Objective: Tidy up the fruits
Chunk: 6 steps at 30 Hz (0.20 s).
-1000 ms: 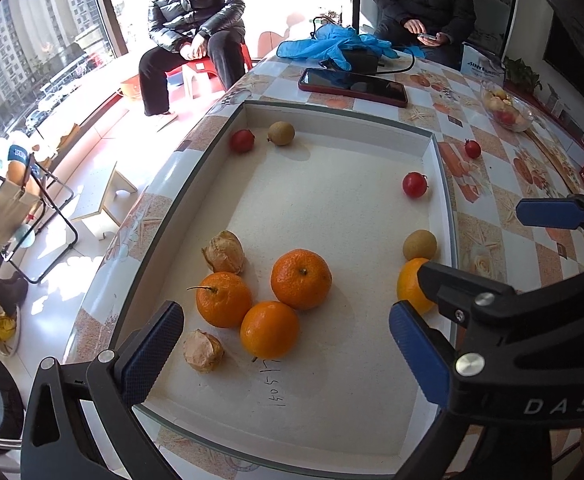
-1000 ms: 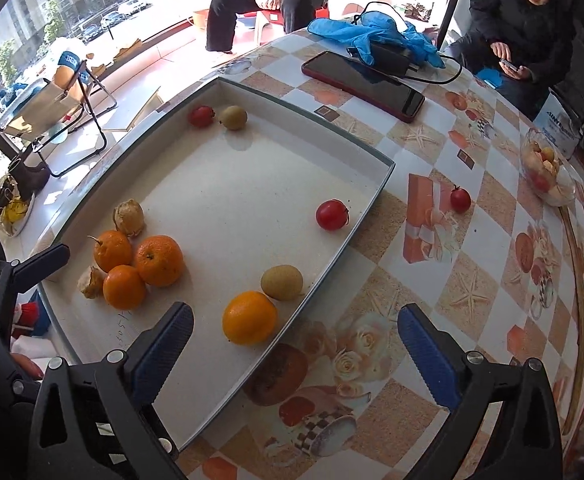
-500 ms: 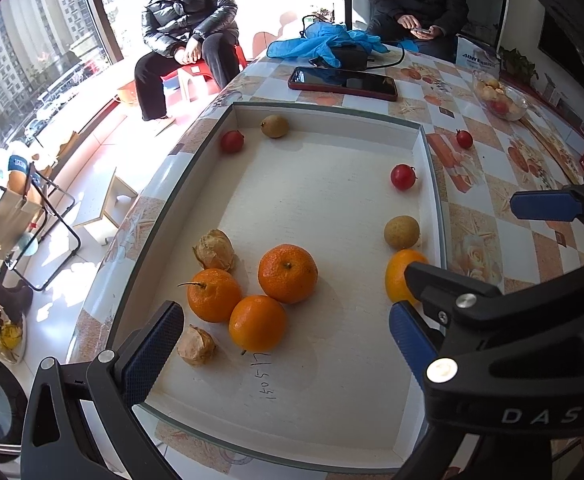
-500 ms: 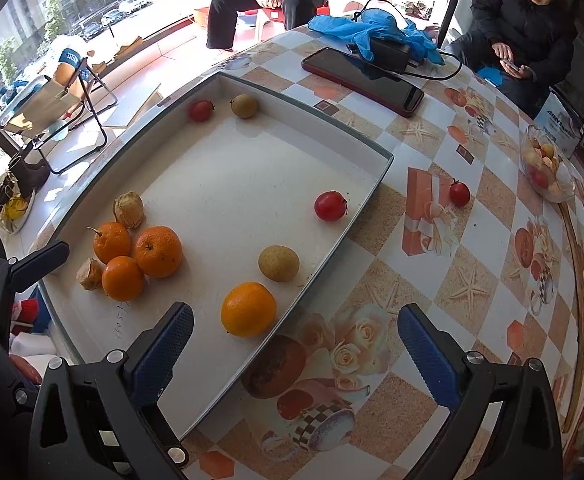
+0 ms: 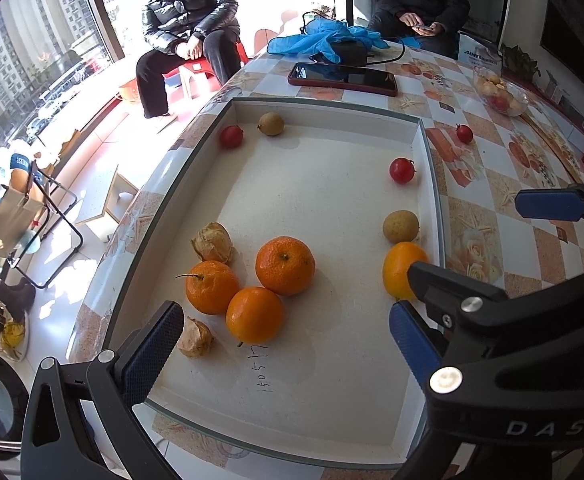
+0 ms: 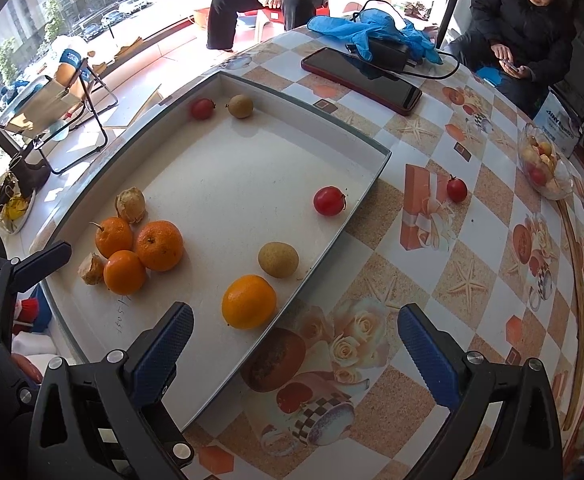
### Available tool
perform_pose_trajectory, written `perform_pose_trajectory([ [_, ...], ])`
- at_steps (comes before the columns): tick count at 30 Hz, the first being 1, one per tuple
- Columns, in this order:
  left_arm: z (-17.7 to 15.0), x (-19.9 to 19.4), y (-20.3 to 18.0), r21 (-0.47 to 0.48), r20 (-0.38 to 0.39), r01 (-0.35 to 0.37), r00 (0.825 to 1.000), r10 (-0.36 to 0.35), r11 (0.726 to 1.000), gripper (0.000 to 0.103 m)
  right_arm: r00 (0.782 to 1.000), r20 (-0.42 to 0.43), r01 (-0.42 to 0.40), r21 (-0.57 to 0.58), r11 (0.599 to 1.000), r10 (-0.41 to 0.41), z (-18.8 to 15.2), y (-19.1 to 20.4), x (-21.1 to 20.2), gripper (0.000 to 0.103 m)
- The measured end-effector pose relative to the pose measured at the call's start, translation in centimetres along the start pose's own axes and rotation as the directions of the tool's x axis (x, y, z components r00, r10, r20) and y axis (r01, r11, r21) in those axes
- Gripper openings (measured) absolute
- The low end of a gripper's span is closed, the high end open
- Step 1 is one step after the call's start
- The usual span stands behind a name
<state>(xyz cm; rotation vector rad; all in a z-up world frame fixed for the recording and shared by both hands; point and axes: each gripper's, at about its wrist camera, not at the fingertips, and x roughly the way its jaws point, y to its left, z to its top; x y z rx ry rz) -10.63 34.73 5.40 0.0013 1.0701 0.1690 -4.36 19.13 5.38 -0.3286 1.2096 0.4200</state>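
Observation:
A white tray (image 5: 420,160) (image 6: 376,168) holds three grouped oranges (image 5: 283,266) (image 6: 159,245) with two husked fruits (image 5: 212,241) beside them. A lone orange (image 6: 248,301) (image 5: 398,270) lies near the tray's right wall with a brown fruit (image 6: 278,259) and a red fruit (image 6: 329,200). Another red fruit (image 6: 202,108) and brown fruit (image 6: 240,105) lie at the far corner. One red fruit (image 6: 456,189) sits on the tablecloth. My left gripper (image 5: 279,344) is open above the grouped oranges. My right gripper (image 6: 296,350) is open, just short of the lone orange.
A phone (image 6: 362,80), blue gloves (image 6: 372,26) over a black charger, and a glass bowl of fruit (image 6: 544,166) sit on the patterned table. Two people sit beyond the far edge. The table's left edge drops to the floor.
Both grippers drew back and rose slightly; the fruits now sit a little farther away in both views. No fruit moved. Both grippers stayed open.

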Motion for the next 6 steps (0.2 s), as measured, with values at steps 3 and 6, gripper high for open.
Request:
perform_pose_trajectory([
  [3,-0.04,-0.14,-0.12,0.008,0.018,-0.006,1.0,0.005,1.0,0.103,1.0,0.004,0.003,-0.005,1.0,-0.003,-0.17,0.1,-0.15,0.103],
  [6,-0.06,-0.25,-0.45,0.025,0.021,-0.011,1.0,0.01,1.0,0.103,1.0,0.009,0.005,-0.009,1.0,-0.005,-0.31,0.19,-0.31,0.103],
])
